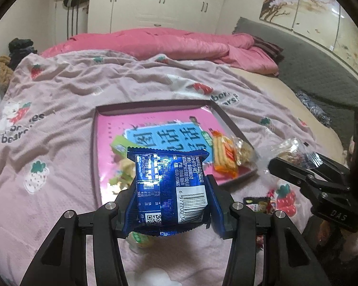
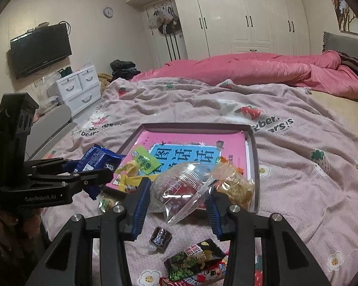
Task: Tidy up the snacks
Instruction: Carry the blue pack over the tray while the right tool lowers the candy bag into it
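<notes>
In the left wrist view my left gripper [image 1: 169,205] is shut on a shiny blue snack packet [image 1: 170,186], barcode side up, held above the near edge of a shallow dark tray [image 1: 155,104] lined with a pink book. At the right edge my right gripper [image 1: 296,160] carries a clear crinkly packet [image 1: 291,150]. In the right wrist view the right gripper [image 2: 176,205] is shut on that clear packet [image 2: 181,190], just short of the tray [image 2: 193,126]. The left gripper [image 2: 90,166] with the blue packet [image 2: 97,159] hangs to the left of the tray.
The tray lies on a pink strawberry-print blanket [image 2: 298,166]. Inside it are a green packet [image 2: 144,159], a yellow one [image 2: 128,181] and an orange cracker packet [image 1: 224,157]. Loose on the blanket near me are a dark candy [image 2: 160,237] and a black-green packet [image 2: 195,259].
</notes>
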A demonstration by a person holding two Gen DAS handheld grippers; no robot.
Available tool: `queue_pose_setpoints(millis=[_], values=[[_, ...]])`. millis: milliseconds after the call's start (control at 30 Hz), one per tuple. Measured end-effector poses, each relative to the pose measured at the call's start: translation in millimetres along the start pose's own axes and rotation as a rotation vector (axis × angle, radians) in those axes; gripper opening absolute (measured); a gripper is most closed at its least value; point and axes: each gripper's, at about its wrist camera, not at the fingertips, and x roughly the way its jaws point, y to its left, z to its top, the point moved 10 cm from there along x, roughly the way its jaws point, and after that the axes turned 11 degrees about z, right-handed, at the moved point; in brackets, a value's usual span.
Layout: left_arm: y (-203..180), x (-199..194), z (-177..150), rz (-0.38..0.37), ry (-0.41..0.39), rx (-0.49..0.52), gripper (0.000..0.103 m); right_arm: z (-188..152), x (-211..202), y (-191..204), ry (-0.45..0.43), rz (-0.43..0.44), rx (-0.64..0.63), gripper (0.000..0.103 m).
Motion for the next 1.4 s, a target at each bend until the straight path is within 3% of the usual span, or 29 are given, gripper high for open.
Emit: queue_pose_setpoints(millis=[500, 1400], values=[[33.6, 12.5, 18.5, 0.064, -0.026, -0.069, 0.052, 20.8, 8.5, 3.0, -0.046, 0.008, 0.014, 0.044], [24.0, 79.6, 14.0, 0.028, 0.052, -0.047, 0.052, 7.0, 70.0, -4.4, 0.067, -0.037, 0.048, 0.044]])
